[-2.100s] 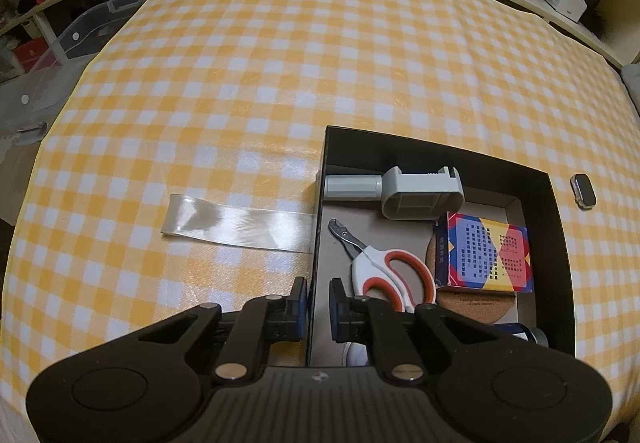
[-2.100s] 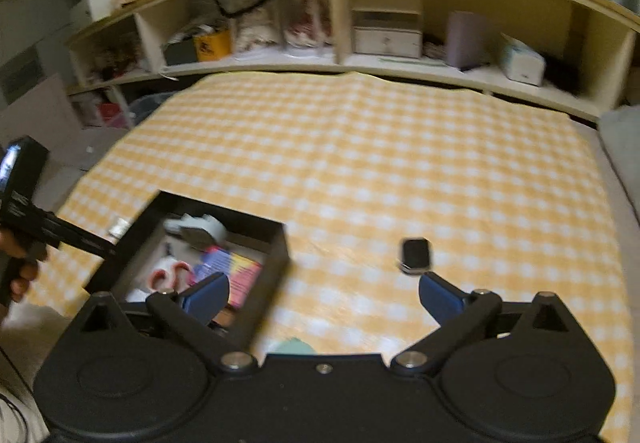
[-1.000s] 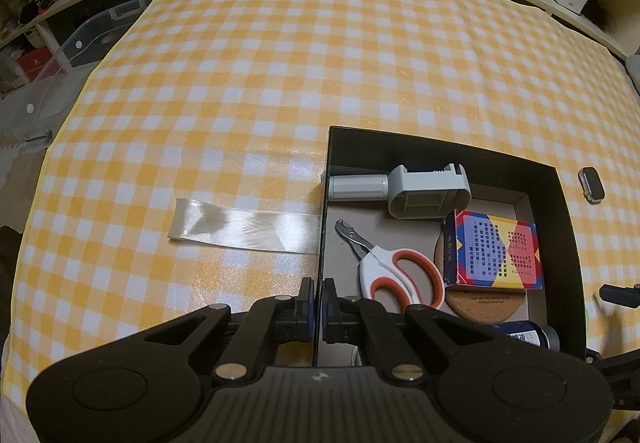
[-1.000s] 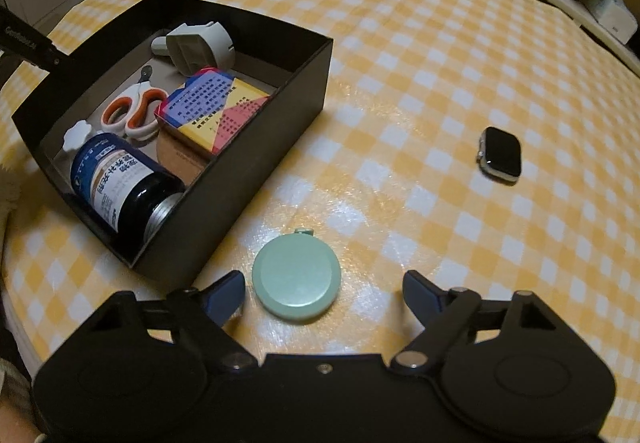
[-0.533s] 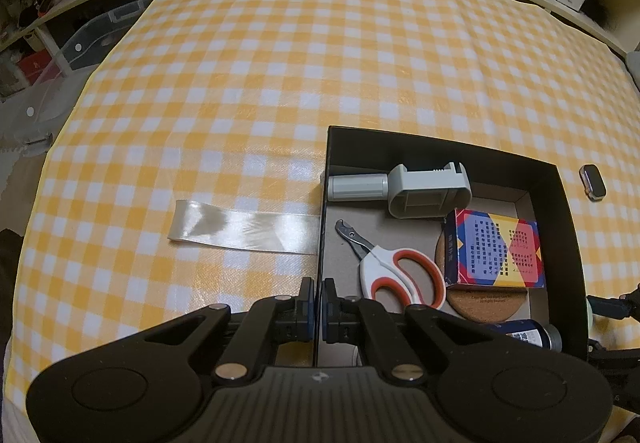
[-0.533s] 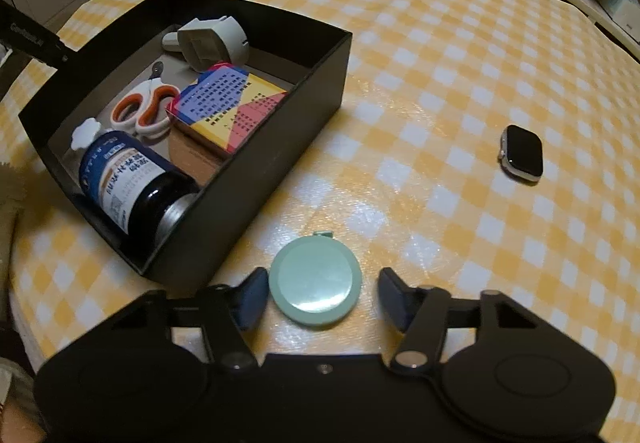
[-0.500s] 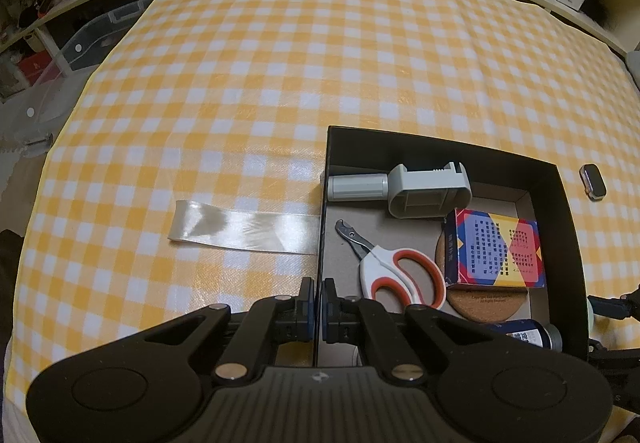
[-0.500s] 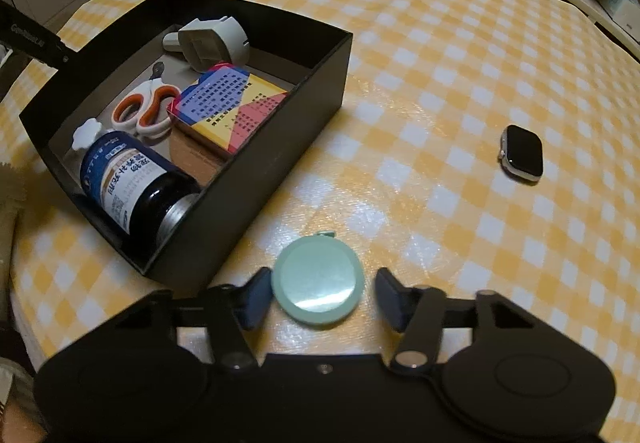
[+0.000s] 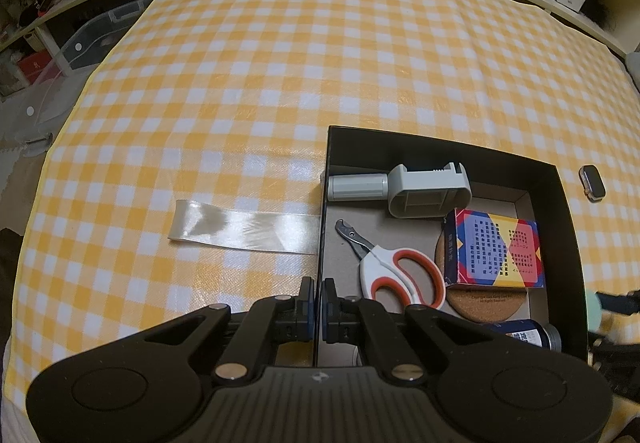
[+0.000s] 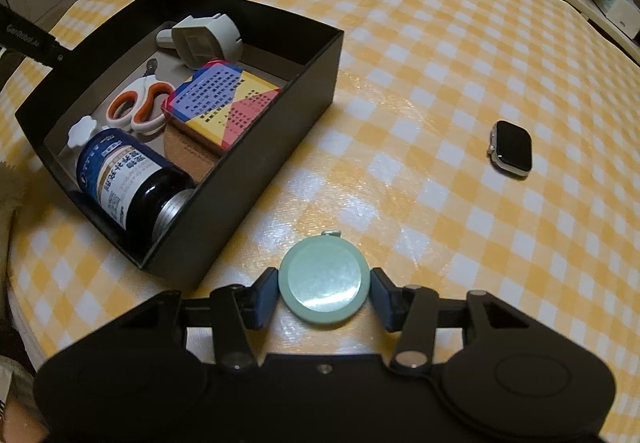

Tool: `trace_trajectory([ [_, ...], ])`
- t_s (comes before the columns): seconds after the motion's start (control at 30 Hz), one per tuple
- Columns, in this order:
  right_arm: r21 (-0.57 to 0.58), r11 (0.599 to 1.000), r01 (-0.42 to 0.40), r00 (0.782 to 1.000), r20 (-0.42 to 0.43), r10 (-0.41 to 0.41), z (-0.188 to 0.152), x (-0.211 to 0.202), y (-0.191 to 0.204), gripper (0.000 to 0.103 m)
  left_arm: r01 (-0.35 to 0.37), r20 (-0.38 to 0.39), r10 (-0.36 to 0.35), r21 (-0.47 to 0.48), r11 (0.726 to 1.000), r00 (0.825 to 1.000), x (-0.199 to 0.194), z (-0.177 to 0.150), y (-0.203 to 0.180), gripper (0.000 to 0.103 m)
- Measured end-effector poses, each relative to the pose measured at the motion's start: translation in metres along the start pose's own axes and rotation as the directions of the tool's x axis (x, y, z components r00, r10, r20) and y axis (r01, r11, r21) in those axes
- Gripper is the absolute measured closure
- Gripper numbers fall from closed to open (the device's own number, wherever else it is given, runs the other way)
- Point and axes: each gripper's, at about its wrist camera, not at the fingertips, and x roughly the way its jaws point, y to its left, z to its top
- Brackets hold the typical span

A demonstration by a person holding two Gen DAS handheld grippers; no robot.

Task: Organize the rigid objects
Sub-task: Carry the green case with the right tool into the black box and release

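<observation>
Beside the black box on the checked desk, the mint round case sits pinched in the right claw — wide apart a second ago, just closed. Left claw (unchanged) clamps the box wall.

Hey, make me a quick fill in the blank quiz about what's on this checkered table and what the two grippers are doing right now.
1. The right gripper has its jaws closed on the round ____ disc.
2. The left gripper clamps the wall of the ____ box.
3. The smartwatch lies ____ the box, on the tablecloth.
4. The scissors have ____ and white handles.

Missing words: green; black; outside; orange
</observation>
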Motion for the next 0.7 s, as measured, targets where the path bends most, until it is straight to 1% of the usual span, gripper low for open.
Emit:
trace_trajectory([
  [0.1, 0.037, 0.999, 0.032, 0.999, 0.019, -0.033, 0.004, -0.006, -0.006, 0.053, 0.000, 0.000, 0.000, 0.001, 1.000, 1.000, 0.000, 0.000, 0.000, 0.101],
  [0.2, 0.114, 0.993, 0.043, 0.994, 0.092, -0.053, 0.010, -0.024, -0.016, 0.053, -0.001, 0.000, 0.001, 0.001, 1.000, 1.000, 0.000, 0.000, 0.000, 0.101],
  [0.27, 0.170, 0.985, 0.019, 0.986, 0.162, -0.047, 0.015, -0.041, -0.020, 0.053, -0.003, 0.000, 0.003, 0.002, 1.000, 1.000, 0.000, 0.000, -0.001, 0.101],
  [0.33, 0.210, 0.977, -0.038, 0.973, 0.232, -0.012, 0.019, -0.058, -0.018, 0.053, -0.005, 0.001, 0.005, 0.004, 1.000, 1.000, 0.000, 0.000, 0.001, 0.101],
  [0.4, 0.219, 0.969, -0.117, 0.956, 0.290, 0.050, 0.022, -0.070, -0.011, 0.053, -0.003, 0.001, 0.003, 0.003, 1.000, 1.000, 0.000, -0.001, 0.002, 0.101],
  [0.47, 0.212, 0.958, -0.193, 0.938, 0.327, 0.117, 0.025, -0.076, 0.000, 0.053, -0.002, 0.001, 0.002, 0.002, 1.000, 1.000, 0.000, 0.000, 0.000, 0.101],
  [0.53, 0.214, 0.942, -0.260, 0.922, 0.344, 0.176, 0.028, -0.077, 0.010, 0.053, -0.002, 0.000, 0.002, 0.002, 1.000, 1.000, 0.000, 0.000, 0.001, 0.101],
  [0.6, 0.236, 0.916, -0.325, 0.906, 0.354, 0.230, 0.032, -0.073, 0.018, 0.053, -0.004, 0.000, 0.004, 0.005, 1.000, 1.000, 0.000, 0.000, -0.001, 0.101],
  [0.67, 0.264, 0.887, -0.379, 0.891, 0.362, 0.273, 0.034, -0.066, 0.025, 0.053, -0.003, 0.000, 0.003, 0.004, 1.000, 1.000, 0.000, 0.000, -0.001, 0.101],
  [0.7, 0.271, 0.878, -0.395, 0.887, 0.360, 0.288, 0.036, -0.062, 0.028, 0.053, -0.002, 0.000, 0.002, 0.002, 1.000, 1.000, -0.001, -0.001, 0.001, 0.101],
])
